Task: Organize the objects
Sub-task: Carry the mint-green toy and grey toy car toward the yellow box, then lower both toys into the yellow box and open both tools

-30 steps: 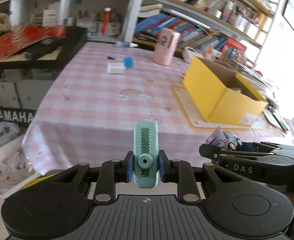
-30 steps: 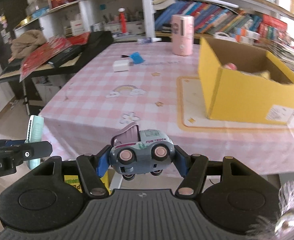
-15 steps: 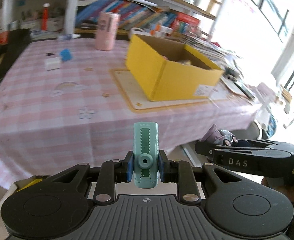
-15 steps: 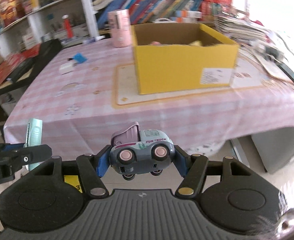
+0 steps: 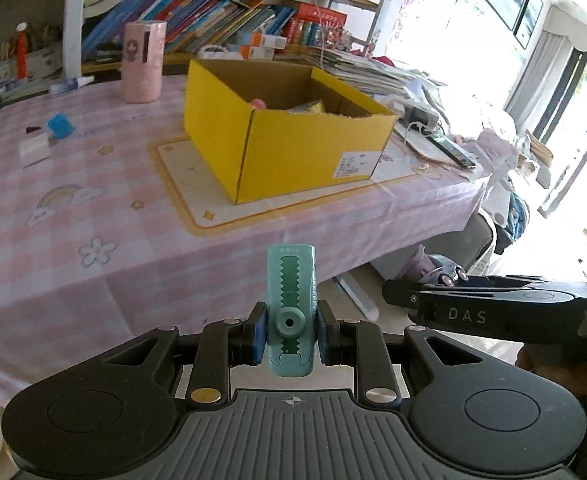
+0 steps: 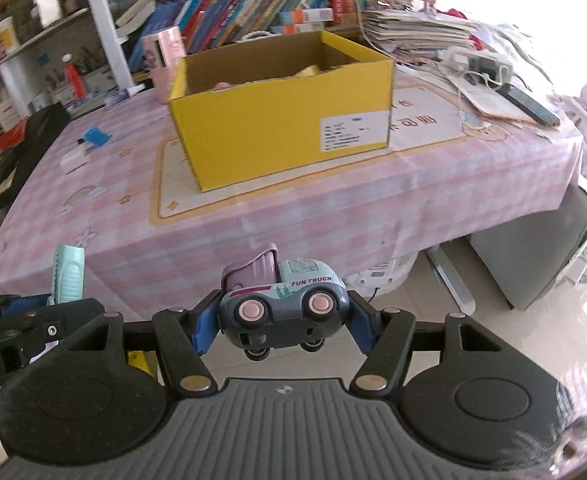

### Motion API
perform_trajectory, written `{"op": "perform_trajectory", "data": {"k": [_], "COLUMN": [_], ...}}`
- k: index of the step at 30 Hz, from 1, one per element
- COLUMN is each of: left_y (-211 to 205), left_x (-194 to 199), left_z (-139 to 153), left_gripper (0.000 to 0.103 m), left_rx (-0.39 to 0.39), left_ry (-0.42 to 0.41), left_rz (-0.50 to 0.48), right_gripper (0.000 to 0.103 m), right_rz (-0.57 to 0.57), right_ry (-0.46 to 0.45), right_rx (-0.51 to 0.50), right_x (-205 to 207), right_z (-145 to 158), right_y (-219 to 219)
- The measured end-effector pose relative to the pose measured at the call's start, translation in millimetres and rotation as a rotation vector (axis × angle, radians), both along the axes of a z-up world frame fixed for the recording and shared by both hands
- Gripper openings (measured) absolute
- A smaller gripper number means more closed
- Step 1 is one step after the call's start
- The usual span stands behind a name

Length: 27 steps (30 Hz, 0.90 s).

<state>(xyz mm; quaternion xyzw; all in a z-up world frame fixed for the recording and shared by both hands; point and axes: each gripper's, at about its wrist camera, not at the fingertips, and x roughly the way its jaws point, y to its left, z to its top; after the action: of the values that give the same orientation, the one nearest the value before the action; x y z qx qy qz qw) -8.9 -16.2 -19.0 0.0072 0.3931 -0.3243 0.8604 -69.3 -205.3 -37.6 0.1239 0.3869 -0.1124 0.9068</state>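
A pink checked table (image 5: 93, 184) holds a yellow box (image 5: 293, 152) far ahead. Near us, the left gripper (image 5: 289, 334) squeezes a green eraser (image 5: 291, 292); the right gripper (image 6: 283, 320) squeezes a toy truck (image 6: 283, 304).

Yellow box (image 6: 281, 128) walls hide most of its contents; only pink and yellow bits peek over the rim. Label (image 6: 351, 130) text too small to read. Right gripper (image 5: 425, 280) cut off at 3 o'clock, toy truck (image 5: 439, 266) mostly hidden behind it.
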Motion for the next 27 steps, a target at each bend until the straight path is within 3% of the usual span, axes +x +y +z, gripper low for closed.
{"op": "perform_trajectory", "data": {"k": [20,27], "left_y": [-59.0,-78.6], "left_x": [44.7,64.5], "left_z": [6.1,29.0], "left_gripper": [0.023,0.023], "left_rx": [-0.033,-0.095], "left_ry": [-0.025,-0.128], "left_rz": [-0.030,0.000], "right_gripper": [0.062,0.062], "right_rz": [0.015,0.033], "right_ry": [0.011,-0.108], "right_rx": [-0.029,-0.083], "right_x": [49.1,77.5], "right_z": [8.2,36.0], "right_y": [-55.3,-85.1]}}
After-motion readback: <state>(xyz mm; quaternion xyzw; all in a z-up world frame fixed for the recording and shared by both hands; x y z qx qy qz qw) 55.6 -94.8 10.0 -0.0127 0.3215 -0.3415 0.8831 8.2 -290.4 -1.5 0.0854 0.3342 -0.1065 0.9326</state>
